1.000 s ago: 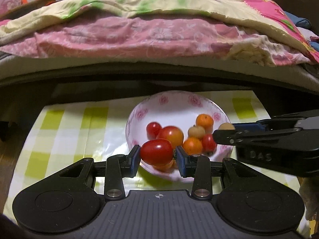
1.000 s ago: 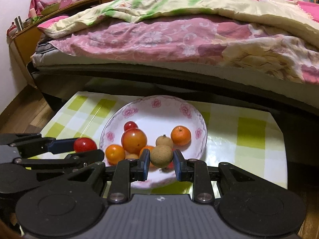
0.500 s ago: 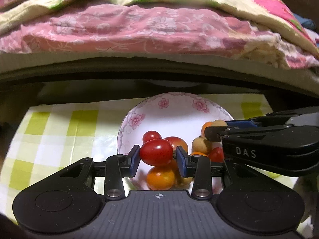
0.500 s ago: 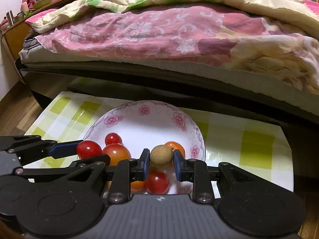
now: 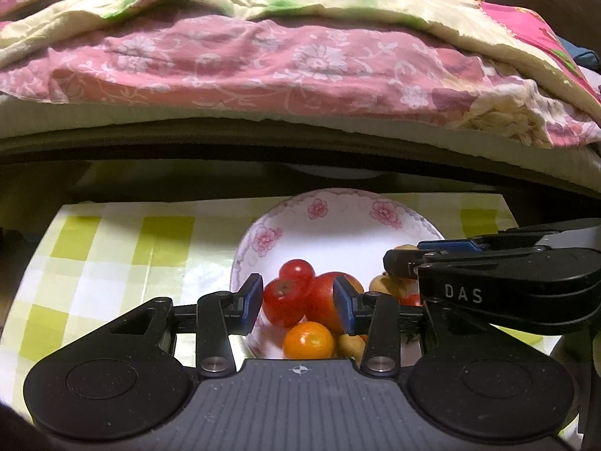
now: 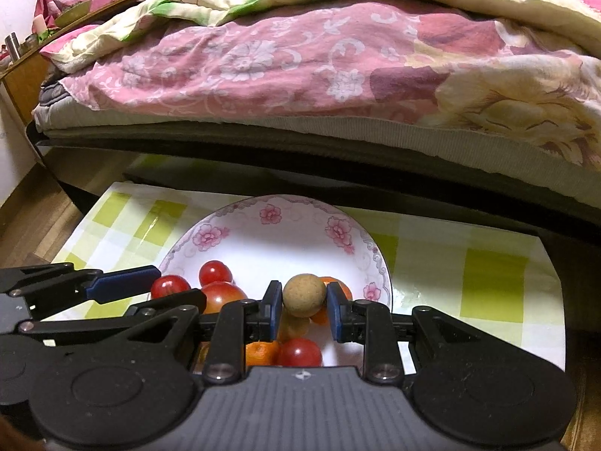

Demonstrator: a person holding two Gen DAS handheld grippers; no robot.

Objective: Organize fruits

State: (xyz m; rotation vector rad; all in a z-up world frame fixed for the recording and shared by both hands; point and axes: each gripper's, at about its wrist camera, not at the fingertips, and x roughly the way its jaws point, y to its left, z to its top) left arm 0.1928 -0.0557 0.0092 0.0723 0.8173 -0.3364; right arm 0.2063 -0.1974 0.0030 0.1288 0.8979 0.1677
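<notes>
A white flowered bowl (image 5: pixel 330 221) (image 6: pixel 285 236) on a green checked cloth holds red tomatoes, small oranges and brown longans. My left gripper (image 5: pixel 296 302) hangs over the bowl with its jaws apart; a red tomato (image 5: pixel 282 300) lies free between them, against the left pad. My right gripper (image 6: pixel 303 306) hovers over the bowl's right side with a round brown longan (image 6: pixel 303 294) between its pads; a gap shows on both sides. The right gripper also shows in the left wrist view (image 5: pixel 405 259).
A bed with pink and yellow-green quilts (image 5: pixel 300 56) overhangs just behind the table (image 5: pixel 94 248). The dark bed frame (image 6: pixel 338 173) runs close to the bowl's far rim. Wooden floor (image 6: pixel 33 203) lies to the left.
Both grippers moved forward and down over the bowl. The left jaws opened and the tomato dropped among the fruit. The right jaws have widened around the longan.
</notes>
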